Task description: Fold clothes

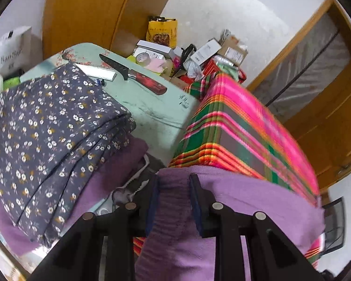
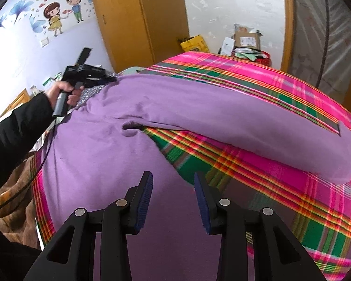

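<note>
A purple garment lies spread on the pink-and-green plaid bedcover, with one long sleeve or leg stretched toward the right. My left gripper is shut on a bunched fold of the purple garment at the bed's edge. In the right wrist view, a hand holds the left gripper at the garment's far left corner. My right gripper stands open just above the near part of the garment, where its edge meets the plaid. Nothing is pinched between the right gripper's pads.
A folded dark floral cloth rests on a purple pile beside the bed. Behind it a mint table top carries a red-handled knife, tape and boxes. A wooden wardrobe stands at the back. A brown blanket lies at the left.
</note>
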Available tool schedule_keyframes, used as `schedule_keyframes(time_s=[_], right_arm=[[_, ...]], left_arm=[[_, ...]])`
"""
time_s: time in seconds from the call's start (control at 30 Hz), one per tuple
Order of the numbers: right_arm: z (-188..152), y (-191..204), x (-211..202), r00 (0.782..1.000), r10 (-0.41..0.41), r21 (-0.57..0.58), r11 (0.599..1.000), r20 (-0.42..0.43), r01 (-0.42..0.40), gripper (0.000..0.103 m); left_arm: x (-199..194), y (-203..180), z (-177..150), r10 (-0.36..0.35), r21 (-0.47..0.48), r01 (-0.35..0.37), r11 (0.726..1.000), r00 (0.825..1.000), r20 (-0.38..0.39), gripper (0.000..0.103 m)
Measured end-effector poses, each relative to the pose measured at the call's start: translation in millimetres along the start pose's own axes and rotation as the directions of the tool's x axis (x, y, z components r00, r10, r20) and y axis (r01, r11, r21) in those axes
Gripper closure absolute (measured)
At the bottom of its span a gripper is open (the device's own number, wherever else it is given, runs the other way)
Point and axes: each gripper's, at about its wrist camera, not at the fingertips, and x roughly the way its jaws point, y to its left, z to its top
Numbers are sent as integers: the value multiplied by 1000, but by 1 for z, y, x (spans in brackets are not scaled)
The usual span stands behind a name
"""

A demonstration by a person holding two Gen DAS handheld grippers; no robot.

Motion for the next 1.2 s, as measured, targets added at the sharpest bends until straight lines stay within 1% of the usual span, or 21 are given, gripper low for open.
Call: schedule_keyframes(time_s=[0.03,0.07,0.17,0.2,0.23,0.27,0.4,0.47,0.57,0.7,0.77,0.83,0.9,0.93,1.0,1.1,1.2], right_arm=[[-1,-4,-1,1000,-6,13,1000,2,6,65],[-1,-8,-2,1000,-12,25,1000,4,11,65],[-4,-16,-5,1000,-23,64,998,10,22,65],[-5,-19,-6,1000,-24,78,997,12,23,65],[-6,-23,-7,1000,-20,94,995,14,19,65],[-8,-25,-8,1000,-18,107,994,16,16,65],[-11,-31,-13,1000,-19,129,992,24,16,65],[-12,-32,-16,999,-24,127,992,27,21,65],[-11,-30,-17,999,-21,116,993,26,18,65],[-12,-20,-15,999,25,88,996,28,-27,65],[-12,-14,-14,998,49,74,996,30,-51,65],[-12,-10,-16,997,57,67,996,42,-60,65],[-13,-13,-21,997,48,80,995,62,-53,65],[-14,-17,-24,997,36,96,994,69,-43,65],[-19,-35,-29,998,-7,151,989,67,-3,65],[-28,-63,-37,996,-77,239,969,53,62,65],[-39,-97,-48,990,-136,337,935,41,115,65]], left_arm=[[-5,1,1,-11,-7,11,1000,1000,8,74],[-9,1,1,-6,-8,7,1000,1000,19,74],[-23,1,3,41,-13,-40,999,997,61,74],[-25,1,3,58,-13,-57,998,996,64,74],[-25,2,3,75,-13,-74,997,996,54,74],[-26,0,2,83,-7,-83,997,996,44,77],[-35,-23,-17,49,65,-50,997,999,9,77],[-45,-47,-40,4,131,-4,991,1000,-2,77],[-66,-82,-84,-49,217,52,975,999,-19,77],[-90,-126,-152,-102,318,113,941,993,-52,77],[-98,-138,-176,-104,354,115,928,993,-48,77],[-106,-142,-199,-64,386,59,920,998,-1,77],[-111,-138,-214,-13,388,-9,921,999,52,77],[-111,-132,-219,12,375,-37,926,998,68,77],[-107,-115,-224,44,313,-64,947,997,70,77],[-99,-97,-235,56,237,-60,970,998,23,77],[-101,-103,-250,43,251,-47,967,999,22,77]])
